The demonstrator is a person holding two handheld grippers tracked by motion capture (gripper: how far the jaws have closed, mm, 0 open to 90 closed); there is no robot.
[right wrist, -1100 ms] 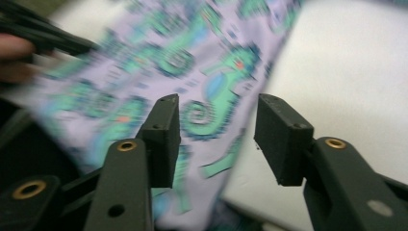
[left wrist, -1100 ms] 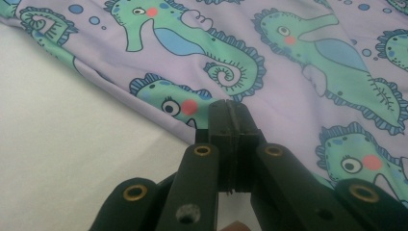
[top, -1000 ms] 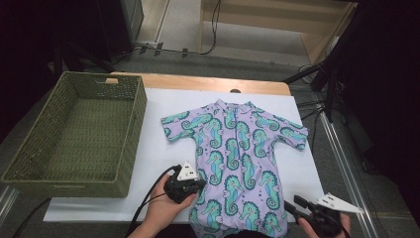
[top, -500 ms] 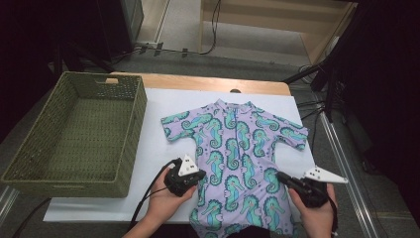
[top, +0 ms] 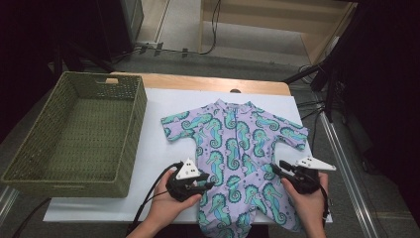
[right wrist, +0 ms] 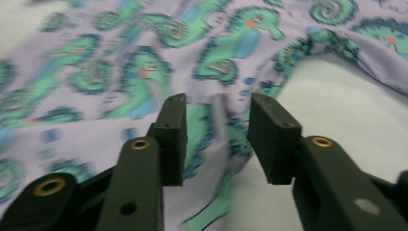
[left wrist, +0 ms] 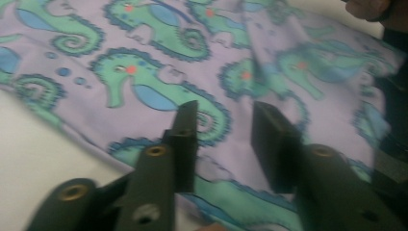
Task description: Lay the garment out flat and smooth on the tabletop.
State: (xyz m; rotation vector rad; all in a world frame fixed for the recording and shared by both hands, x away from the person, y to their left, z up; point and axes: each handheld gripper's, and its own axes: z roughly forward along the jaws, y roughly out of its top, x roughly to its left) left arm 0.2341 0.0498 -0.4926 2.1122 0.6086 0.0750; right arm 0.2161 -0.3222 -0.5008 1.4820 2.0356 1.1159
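Swimsuit (top: 237, 148) lies flat on the table (top: 148, 148), long axis running away from you. Your left gripper (top: 200, 184) & right gripper (top: 275, 168) flank its waist, jaws just opened partway, pinching nothing, fabric below.

Probably a lab: floor cables (top: 213, 29), dark stands (top: 332, 84)

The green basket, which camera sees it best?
The high view: the green woven basket sits whole at the table's left, beside the seahorse swimsuit. The left gripper view and right gripper view look along black jaws at seahorse fabric, not at the basket.
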